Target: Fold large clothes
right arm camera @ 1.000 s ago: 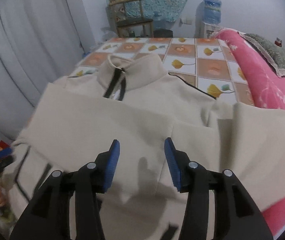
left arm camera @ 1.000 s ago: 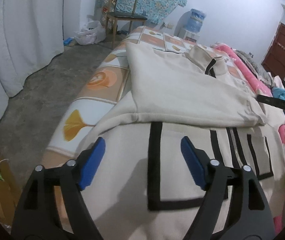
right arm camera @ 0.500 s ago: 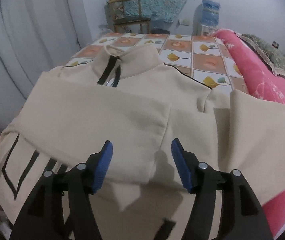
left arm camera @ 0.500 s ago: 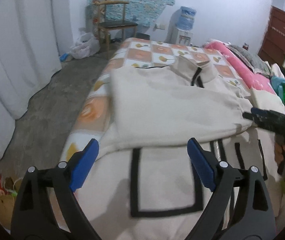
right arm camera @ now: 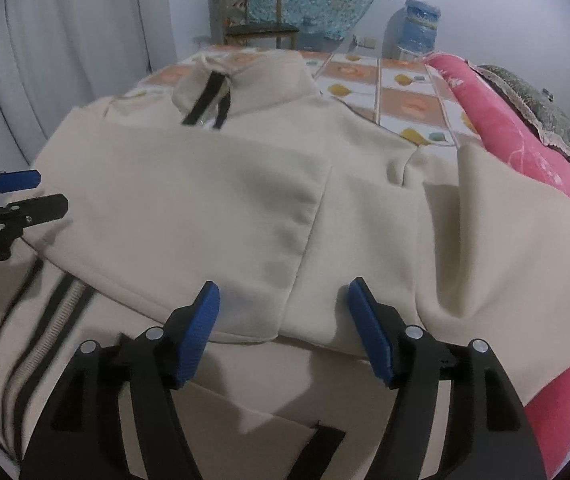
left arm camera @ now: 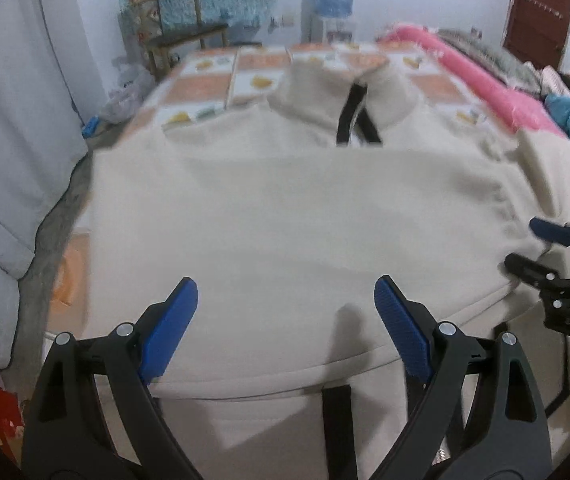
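Behind the bed [left arm camera: 213, 88], left view: a chair [left arm camera: 181, 36]; the cream jacket [left arm camera: 285, 208] lies spread, left gripper [left arm camera: 285, 320] wide apart, empty. Right view: right gripper [right arm camera: 283, 312] opening above the jacket's folded sleeve [right arm camera: 205, 216], gripping nothing.

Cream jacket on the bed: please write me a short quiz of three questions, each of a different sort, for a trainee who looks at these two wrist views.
1. True or false: the left gripper is shut on the cream jacket.
2. Multiple choice: what lies across the jacket's chest, below the collar? A) a folded-over sleeve B) a pillow C) a towel
3. Fill in: the blanket along the bed's right side in the right wrist view is ____ in colour.

Key: 1 false, its pads stand wide apart with nothing pinched. 2 A. 3 pink.
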`<state>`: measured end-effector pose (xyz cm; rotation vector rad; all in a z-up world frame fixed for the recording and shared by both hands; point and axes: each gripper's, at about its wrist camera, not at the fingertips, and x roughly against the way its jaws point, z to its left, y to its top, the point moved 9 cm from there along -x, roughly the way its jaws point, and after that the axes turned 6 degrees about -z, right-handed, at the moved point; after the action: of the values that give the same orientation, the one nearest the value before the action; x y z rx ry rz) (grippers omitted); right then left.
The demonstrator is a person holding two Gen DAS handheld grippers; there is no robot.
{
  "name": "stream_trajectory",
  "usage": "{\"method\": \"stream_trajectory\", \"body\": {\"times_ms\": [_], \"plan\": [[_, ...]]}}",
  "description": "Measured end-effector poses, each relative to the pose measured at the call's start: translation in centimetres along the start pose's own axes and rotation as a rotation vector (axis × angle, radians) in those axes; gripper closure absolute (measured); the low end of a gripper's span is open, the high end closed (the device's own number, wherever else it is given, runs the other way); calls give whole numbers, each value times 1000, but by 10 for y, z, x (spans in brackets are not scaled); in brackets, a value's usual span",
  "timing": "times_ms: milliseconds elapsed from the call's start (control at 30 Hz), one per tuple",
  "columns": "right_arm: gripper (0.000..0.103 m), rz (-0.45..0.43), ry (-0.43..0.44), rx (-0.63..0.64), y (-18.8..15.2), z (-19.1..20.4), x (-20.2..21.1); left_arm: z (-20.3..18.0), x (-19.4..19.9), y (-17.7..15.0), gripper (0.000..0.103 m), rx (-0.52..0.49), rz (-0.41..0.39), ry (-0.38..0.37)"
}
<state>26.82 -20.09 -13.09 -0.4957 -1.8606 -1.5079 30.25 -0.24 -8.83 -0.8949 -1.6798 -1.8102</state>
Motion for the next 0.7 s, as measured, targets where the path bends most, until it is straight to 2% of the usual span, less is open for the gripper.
{"method": "stream_trajectory", "body": {"times_ms": [67, 133, 333, 400, 467, 700], "plan": [[35, -5, 6, -4, 0, 0, 0, 0, -10, -9, 14, -4, 31, 15], [35, -1, 8, -6, 1, -1, 0, 5, -10, -12, 12, 30, 11, 13], [33, 13, 9, -23, 4, 0, 5, 4, -8, -16, 11, 26, -13, 13], [30, 9, 19, -35, 6, 0, 11, 4, -8, -16, 10, 27, -17, 13], [23, 2, 22, -43, 9, 1, 17, 5, -9, -16, 9, 28, -21, 14], [22, 17, 25, -45, 13, 6, 30, 6, -9, -14, 8, 30, -22, 13]]}}
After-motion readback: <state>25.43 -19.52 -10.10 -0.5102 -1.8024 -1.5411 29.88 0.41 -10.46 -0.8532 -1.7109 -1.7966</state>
